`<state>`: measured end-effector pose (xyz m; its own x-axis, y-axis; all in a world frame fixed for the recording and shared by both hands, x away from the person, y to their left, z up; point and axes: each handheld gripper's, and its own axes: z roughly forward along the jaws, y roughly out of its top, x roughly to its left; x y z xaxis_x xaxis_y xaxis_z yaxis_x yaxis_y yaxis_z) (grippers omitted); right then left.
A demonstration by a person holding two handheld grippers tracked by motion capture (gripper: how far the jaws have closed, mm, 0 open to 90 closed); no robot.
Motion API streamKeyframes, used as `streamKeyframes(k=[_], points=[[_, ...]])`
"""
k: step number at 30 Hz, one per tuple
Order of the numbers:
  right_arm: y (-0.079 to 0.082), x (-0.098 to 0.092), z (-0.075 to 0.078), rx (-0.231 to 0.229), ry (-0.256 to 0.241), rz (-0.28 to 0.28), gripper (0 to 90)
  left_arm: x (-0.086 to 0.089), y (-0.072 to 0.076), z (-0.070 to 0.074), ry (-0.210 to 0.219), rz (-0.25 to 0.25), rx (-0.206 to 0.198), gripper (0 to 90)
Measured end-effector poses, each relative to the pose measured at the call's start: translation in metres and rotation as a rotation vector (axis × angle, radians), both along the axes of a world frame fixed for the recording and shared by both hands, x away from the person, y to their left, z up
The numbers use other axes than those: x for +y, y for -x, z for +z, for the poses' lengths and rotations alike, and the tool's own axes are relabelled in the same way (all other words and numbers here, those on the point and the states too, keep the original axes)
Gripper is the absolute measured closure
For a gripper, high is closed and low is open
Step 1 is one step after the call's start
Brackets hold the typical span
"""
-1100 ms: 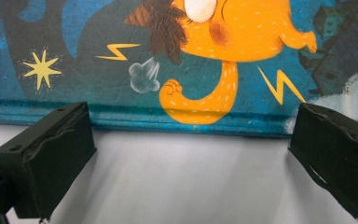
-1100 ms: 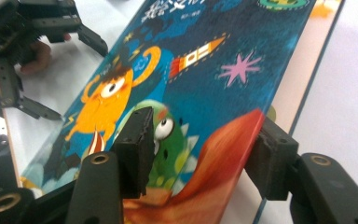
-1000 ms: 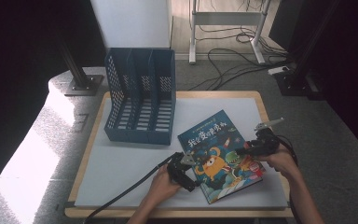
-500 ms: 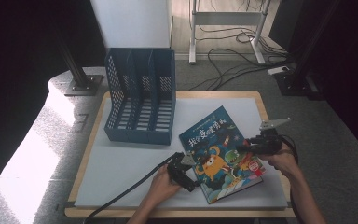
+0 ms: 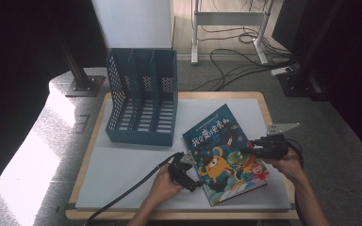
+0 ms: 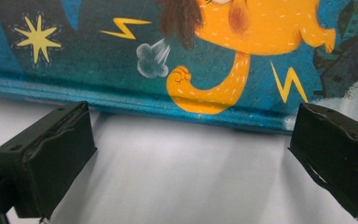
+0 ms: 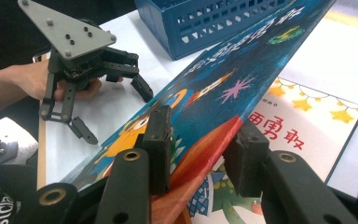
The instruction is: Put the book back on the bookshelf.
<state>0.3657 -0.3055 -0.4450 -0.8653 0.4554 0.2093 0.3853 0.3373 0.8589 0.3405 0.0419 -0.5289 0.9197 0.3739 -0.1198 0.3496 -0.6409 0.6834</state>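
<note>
Two grippers: I had my left gripper (image 5: 195, 174) and my right gripper (image 5: 250, 148) at opposite edges of one blue hardcover picture book with an orange cartoon monster on its front (image 5: 221, 150).
Picture book: it lay slantwise on the white table mat (image 5: 122, 165), front and right of centre, just beside the blue plastic three-slot file holder (image 5: 141, 136) but apart from it.
Right gripper: its jaws were clamped on the cover's free edge. In the right gripper view the cover (image 7: 242, 60) rose at a tilt between them, baring a white title page with yellow stars (image 7: 307, 126). I judged I held it so in order to open the book.
Left gripper: it was spread wide and holding nothing. In the left gripper view its jaws stood on the mat either side of the spine edge (image 6: 168, 56), just short of touching. I judged it sat there to stop the book sliding while the cover came up.
File holder: it stood upright behind the book with its slots unfilled, the likely place for the book.
Change over the last second: the book and file holder had kept their places, and my left hand had not stirred. My right gripper had settled a little lower on the cover edge, and its grey three-cornered plate (image 5: 283, 127) had shifted slightly to the right.
</note>
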Motion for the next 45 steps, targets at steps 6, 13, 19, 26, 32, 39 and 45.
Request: streamKeyframes(k=[6, 13, 19, 26, 32, 39, 45], points=[[0.005, -0.004, 0.000, -0.036, -0.013, 0.006, 63.0, 0.002, -0.005, 0.001, 0.033, 0.013, 0.038, 0.0], [0.011, -0.007, 0.002, -0.071, -0.026, 0.021, 63.0, 0.003, -0.015, 0.000, 0.077, 0.027, 0.072, 0.0], [0.013, -0.008, 0.002, -0.081, -0.035, 0.032, 63.0, 0.001, -0.026, 0.000, 0.105, 0.015, 0.102, 0.0], [0.014, -0.012, 0.002, -0.074, -0.047, 0.039, 62.8, 0.001, -0.034, 0.001, 0.147, 0.019, 0.133, 0.0], [0.012, -0.019, 0.004, -0.011, -0.044, 0.049, 63.4, -0.002, -0.035, 0.008, 0.191, 0.016, 0.119, 0.0], [0.015, -0.024, -0.003, 0.068, 0.019, -0.009, 56.5, -0.002, -0.036, 0.018, 0.245, 0.007, 0.095, 0.0], [0.016, -0.027, -0.011, 0.108, 0.048, -0.062, 50.9, -0.003, -0.036, 0.028, 0.248, -0.007, 0.117, 0.0]])
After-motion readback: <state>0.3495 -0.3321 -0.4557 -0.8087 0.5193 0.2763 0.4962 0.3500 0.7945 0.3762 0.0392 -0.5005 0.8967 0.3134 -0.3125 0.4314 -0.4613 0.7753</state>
